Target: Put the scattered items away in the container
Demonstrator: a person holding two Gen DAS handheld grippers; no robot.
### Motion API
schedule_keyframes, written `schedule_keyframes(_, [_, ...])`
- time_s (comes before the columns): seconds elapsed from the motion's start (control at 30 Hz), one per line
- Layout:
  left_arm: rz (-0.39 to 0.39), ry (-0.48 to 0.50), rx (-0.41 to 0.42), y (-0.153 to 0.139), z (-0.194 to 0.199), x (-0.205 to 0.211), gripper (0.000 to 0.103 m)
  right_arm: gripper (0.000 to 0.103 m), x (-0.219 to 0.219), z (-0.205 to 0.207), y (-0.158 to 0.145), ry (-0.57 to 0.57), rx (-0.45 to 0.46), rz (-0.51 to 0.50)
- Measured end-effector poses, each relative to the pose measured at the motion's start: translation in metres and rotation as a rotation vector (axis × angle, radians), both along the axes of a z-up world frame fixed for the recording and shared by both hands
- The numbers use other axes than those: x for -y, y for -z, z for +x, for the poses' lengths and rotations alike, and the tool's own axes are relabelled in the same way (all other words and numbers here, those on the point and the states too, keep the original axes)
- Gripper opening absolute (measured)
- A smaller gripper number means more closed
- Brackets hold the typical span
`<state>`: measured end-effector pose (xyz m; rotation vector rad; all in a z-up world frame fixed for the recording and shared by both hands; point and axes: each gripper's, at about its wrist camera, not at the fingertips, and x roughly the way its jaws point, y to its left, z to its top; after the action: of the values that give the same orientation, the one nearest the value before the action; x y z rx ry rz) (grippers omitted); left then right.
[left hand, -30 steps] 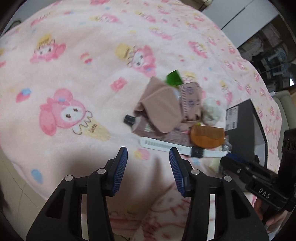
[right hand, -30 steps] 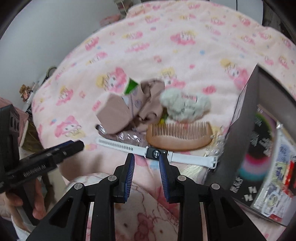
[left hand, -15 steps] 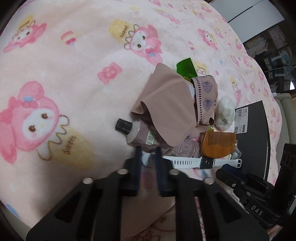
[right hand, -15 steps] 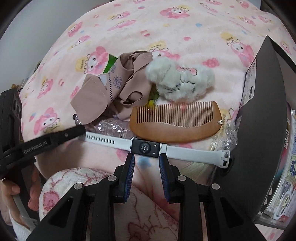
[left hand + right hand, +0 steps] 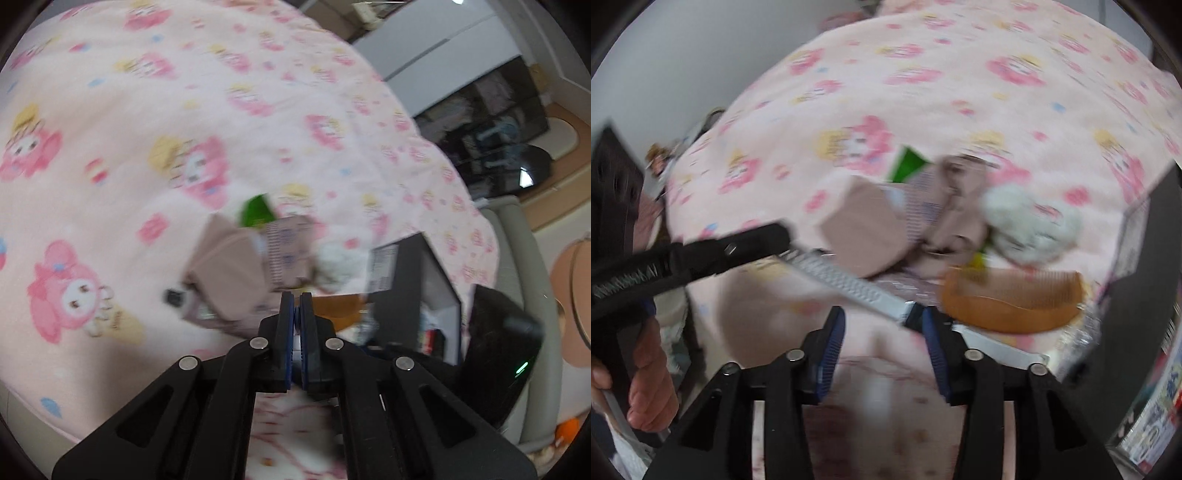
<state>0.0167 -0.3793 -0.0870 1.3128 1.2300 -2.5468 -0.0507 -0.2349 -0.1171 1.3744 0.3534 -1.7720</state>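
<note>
Grippers: our left gripper (image 5: 295, 314) clamps the watch strap's end, right gripper (image 5: 882, 325) opening, nothing pinched | watch (image 5: 849, 284): lifted, slanting from left tip down toward right jaws | box (image 5: 406, 280): right of pile | views: only right shows strap; left hides it.

White watch (image 5: 849, 286), strap lifted at its nine o'clock end, slants across pink blanket. Wooden comb (image 5: 1012, 302) flat at its three o'clock. Beige cloth (image 5: 871, 229), fluffy toy (image 5: 1030, 225) at twelve. Black box (image 5: 413, 280) at far three, open.
</note>
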Motion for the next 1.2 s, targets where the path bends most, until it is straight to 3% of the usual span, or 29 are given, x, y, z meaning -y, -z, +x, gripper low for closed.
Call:
schedule_keyframes(0.13, [-0.006, 0.07, -0.041, -0.02, -0.01, -0.028, 0.001, 0.048, 0.006, 0.014, -0.009, 0.009, -0.096, 0.013])
schedule_keyframes(0.2, [-0.015, 0.095, -0.053, -0.028, -0.014, -0.041, 0.001, 0.046, -0.001, 0.01, -0.016, 0.05, -0.123, -0.041])
schedule_keyframes(0.23, [-0.027, 0.103, -0.058, -0.031, -0.014, -0.045, 0.001, 0.039, -0.005, 0.008, -0.019, 0.079, -0.139, -0.071])
schedule_keyframes(0.27, [-0.041, 0.102, -0.064, -0.035, -0.013, -0.047, 0.001, 0.019, -0.008, 0.007, -0.022, 0.095, -0.147, -0.086])
schedule_keyframes(0.4, [-0.042, 0.062, -0.097, -0.049, 0.0, -0.037, 0.001, 0.006, -0.004, 0.007, -0.038, 0.063, -0.15, -0.114])
schedule_keyframes(0.57, [-0.063, -0.039, -0.165, -0.085, 0.033, -0.015, 0.006, 0.003, 0.019, 0.013, -0.072, -0.014, -0.171, -0.177])
schedule_keyframes(0.67, [-0.113, -0.085, -0.252, -0.116, 0.056, -0.005, 0.017, 0.003, 0.028, 0.025, -0.105, -0.073, -0.166, -0.285])
schedule_keyframes(0.73, [-0.118, -0.103, -0.262, -0.12, 0.061, 0.001, 0.025, 0.003, 0.028, 0.03, -0.119, -0.078, -0.181, -0.338])
schedule_keyframes(0.87, [-0.131, -0.133, -0.197, -0.095, 0.056, 0.014, 0.025, 0.003, 0.014, 0.018, -0.102, 0.028, -0.193, -0.307])
schedule_keyframes(0.97, [-0.086, -0.126, -0.12, -0.048, 0.041, 0.024, 0.025, 0.003, -0.006, -0.004, -0.064, 0.127, -0.14, -0.231])
schedule_keyframes(1.03, [-0.06, -0.116, -0.003, -0.006, 0.028, 0.026, 0.025, 0.003, -0.02, -0.014, -0.041, 0.185, -0.16, -0.156])
schedule_keyframes(1.1, [-0.014, -0.095, 0.09, 0.031, 0.021, 0.026, 0.025, 0.003, -0.032, -0.025, -0.02, 0.218, -0.121, -0.116])
schedule_keyframes(1.2, [0.065, -0.06, 0.157, 0.067, 0.02, 0.018, 0.025, 0.003, -0.045, -0.033, 0.003, 0.249, -0.084, -0.078])
